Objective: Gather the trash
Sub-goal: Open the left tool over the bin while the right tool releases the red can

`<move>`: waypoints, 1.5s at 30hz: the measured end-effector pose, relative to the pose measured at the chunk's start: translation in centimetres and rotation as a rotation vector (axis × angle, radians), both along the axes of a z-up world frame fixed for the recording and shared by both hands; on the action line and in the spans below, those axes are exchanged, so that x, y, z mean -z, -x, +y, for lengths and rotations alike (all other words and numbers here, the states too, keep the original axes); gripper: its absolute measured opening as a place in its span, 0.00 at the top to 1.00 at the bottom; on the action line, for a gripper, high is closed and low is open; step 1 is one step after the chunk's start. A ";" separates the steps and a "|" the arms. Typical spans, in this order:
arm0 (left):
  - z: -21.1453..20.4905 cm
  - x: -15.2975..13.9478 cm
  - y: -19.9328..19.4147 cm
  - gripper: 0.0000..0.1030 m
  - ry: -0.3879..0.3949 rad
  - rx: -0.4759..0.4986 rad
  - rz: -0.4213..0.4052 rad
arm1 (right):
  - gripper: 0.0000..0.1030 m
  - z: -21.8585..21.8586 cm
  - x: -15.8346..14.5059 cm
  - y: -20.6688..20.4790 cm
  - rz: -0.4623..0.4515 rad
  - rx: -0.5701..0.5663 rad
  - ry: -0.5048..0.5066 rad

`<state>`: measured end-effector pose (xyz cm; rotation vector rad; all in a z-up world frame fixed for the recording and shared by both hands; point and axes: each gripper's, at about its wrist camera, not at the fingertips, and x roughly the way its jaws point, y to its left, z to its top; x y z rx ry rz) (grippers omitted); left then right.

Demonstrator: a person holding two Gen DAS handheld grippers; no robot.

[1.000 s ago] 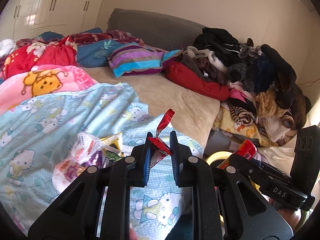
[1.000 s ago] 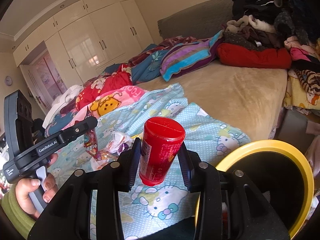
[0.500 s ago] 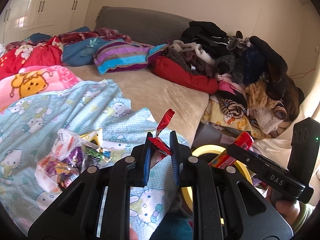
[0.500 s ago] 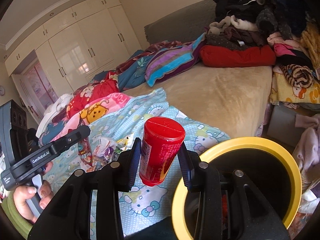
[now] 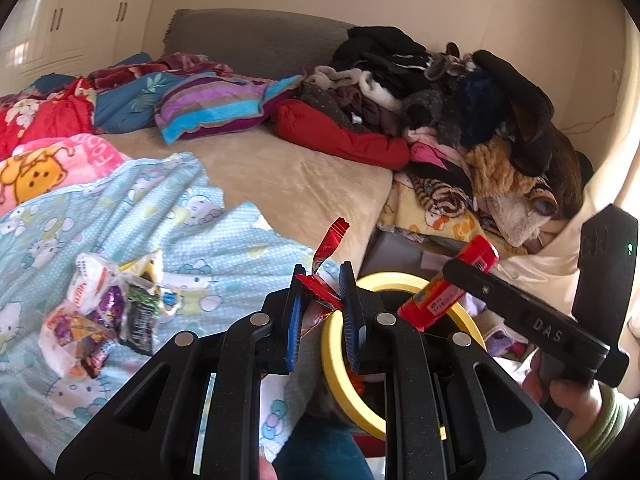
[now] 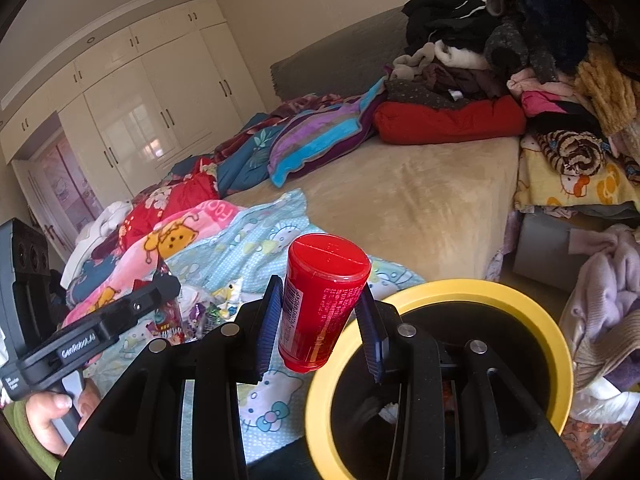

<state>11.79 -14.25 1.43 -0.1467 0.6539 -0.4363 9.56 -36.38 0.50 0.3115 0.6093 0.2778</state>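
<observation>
My left gripper (image 5: 320, 292) is shut on a red snack wrapper (image 5: 325, 264) and holds it at the left rim of the yellow-rimmed black bin (image 5: 332, 360). My right gripper (image 6: 320, 312) is shut on a red plastic container (image 6: 320, 300), held above the bin's (image 6: 472, 292) left rim. The container also shows in the left wrist view (image 5: 448, 288). A pile of loose wrappers (image 5: 104, 312) lies on the blue Hello Kitty sheet (image 5: 140, 220), to the left of my left gripper. The left gripper shows in the right wrist view (image 6: 120, 316).
The bin stands on the floor at the bed's corner. A heap of clothes (image 5: 460, 120) fills the bed's right side. Pillows and blankets (image 5: 208, 100) lie at the back. A grey box (image 6: 548, 248) and lilac clothes (image 6: 608, 292) sit beside the bin.
Both grippers have moved right, away from the wrapper pile and over to the bin, each still holding its item. The bin now fills more of both views.
</observation>
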 end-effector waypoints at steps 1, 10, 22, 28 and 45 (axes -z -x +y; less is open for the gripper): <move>-0.4 0.1 0.1 0.88 -0.002 0.008 0.001 | 0.66 -0.4 0.0 0.1 0.000 0.009 -0.001; -3.2 0.9 0.7 0.88 -0.015 0.077 0.015 | 0.66 -3.3 0.2 0.2 -0.001 0.073 0.007; -6.8 2.5 1.4 0.88 -0.032 0.170 0.044 | 0.66 -6.2 1.5 0.2 0.014 0.152 0.022; -8.5 3.5 1.4 0.88 -0.040 0.206 0.064 | 0.66 -7.8 2.4 0.2 0.030 0.190 0.030; -12.4 6.8 0.7 0.88 -0.077 0.303 0.117 | 0.66 -10.3 4.9 -0.2 0.090 0.240 0.040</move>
